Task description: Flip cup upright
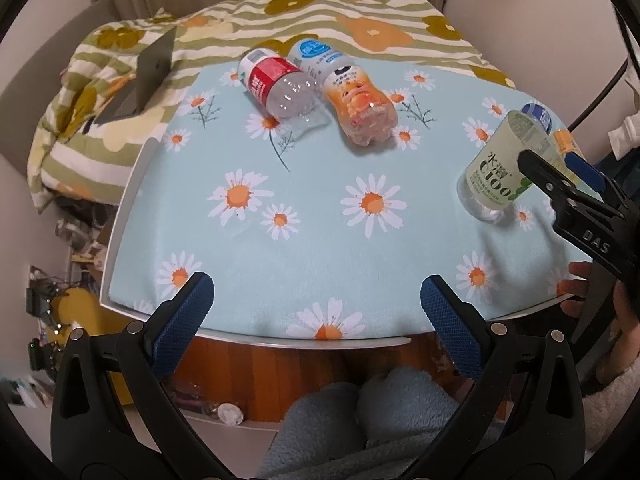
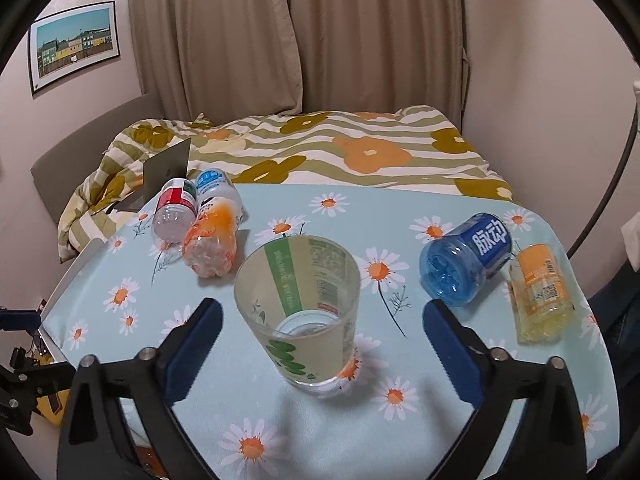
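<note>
A green-labelled clear cup [image 2: 298, 312] stands upright on the daisy tablecloth [image 2: 400, 432], mouth up. My right gripper [image 2: 323, 306] is open, with a blue-padded finger on each side of the cup and a gap to both; neither pad touches it. In the left wrist view the same cup [image 1: 494, 168] stands at the right, with the right gripper's black finger [image 1: 540, 172] beside it. My left gripper [image 1: 316, 300] is open at the table's near edge, holding nothing.
Red-labelled [image 1: 276, 84], orange [image 1: 356, 108] and blue-white [image 1: 316, 54] cups lie on their sides at the far left. A blue cup [image 2: 464, 256] and a yellow one [image 2: 540, 292] lie at the right. An open laptop [image 1: 148, 76] rests on the flowered bedding behind.
</note>
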Tool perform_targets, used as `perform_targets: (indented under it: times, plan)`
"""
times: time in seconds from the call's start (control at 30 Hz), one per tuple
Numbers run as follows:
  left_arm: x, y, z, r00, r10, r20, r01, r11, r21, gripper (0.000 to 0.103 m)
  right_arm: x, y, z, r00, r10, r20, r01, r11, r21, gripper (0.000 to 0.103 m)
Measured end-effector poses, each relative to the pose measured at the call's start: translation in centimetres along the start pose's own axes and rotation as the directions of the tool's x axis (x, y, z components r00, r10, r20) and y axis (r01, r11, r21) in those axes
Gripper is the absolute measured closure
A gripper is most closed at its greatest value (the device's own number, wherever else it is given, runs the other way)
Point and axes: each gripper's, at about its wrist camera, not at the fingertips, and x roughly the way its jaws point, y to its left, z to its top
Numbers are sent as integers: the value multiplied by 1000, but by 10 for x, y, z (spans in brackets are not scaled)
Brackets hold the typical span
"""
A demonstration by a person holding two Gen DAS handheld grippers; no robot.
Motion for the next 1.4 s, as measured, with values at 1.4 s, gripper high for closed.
perform_targets:
  times: [1.4]
  plan:
    - [-119, -32, 3, 975, 56, 214, -57, 998, -1, 0, -151, -38, 29, 981, -128, -149, 141, 987, 81, 0]
